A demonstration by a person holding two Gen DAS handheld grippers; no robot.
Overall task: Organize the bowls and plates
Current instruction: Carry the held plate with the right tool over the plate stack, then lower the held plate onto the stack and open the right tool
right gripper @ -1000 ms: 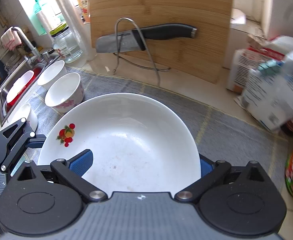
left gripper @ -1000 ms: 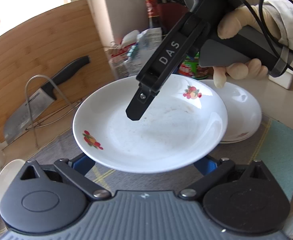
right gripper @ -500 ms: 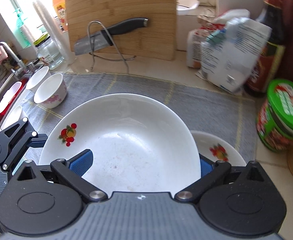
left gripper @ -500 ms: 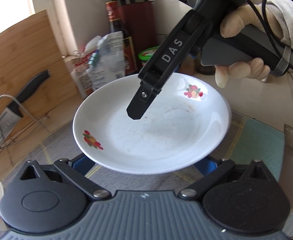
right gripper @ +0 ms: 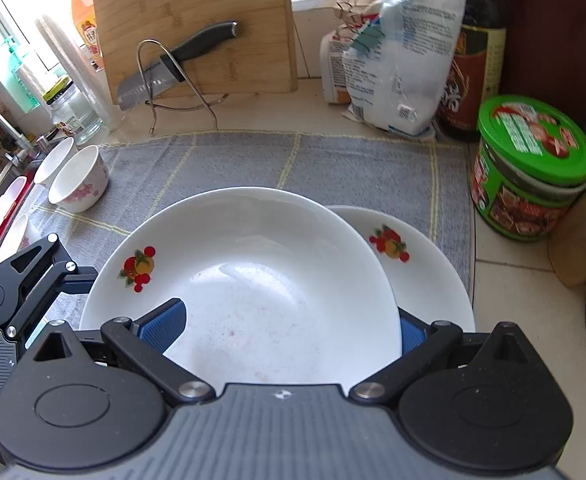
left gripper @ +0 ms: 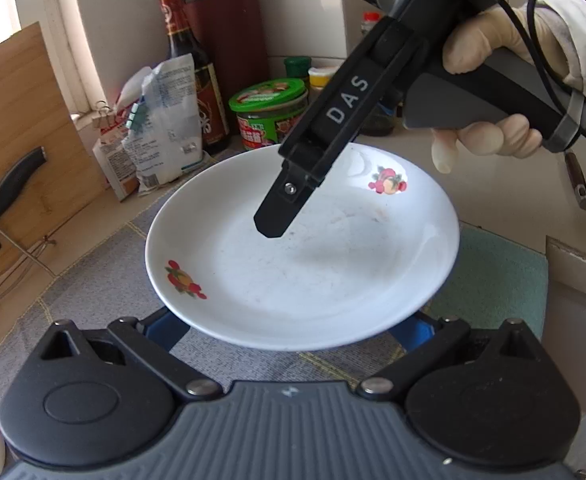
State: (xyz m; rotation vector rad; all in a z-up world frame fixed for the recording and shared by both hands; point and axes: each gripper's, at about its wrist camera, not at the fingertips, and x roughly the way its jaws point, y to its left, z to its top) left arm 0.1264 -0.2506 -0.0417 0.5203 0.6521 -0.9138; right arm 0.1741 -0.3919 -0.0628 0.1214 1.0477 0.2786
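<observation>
Your right gripper (right gripper: 289,330) pinches the near rim of the fruit-patterned plate (right gripper: 249,280), one blue pad (right gripper: 163,324) lying on its inner face, the other (right gripper: 411,330) outside. Your left gripper (left gripper: 291,326) has both blue fingers spread wide under that plate's (left gripper: 305,256) near edge; whether they touch it, you cannot tell. The plate hangs above the grey dish mat (right gripper: 253,160), overlapping a second matching plate (right gripper: 421,276) lying to its right. Two small floral bowls (right gripper: 79,180) stand at the mat's far left by the sink. A green-lidded jar (right gripper: 529,168) sits to the right.
</observation>
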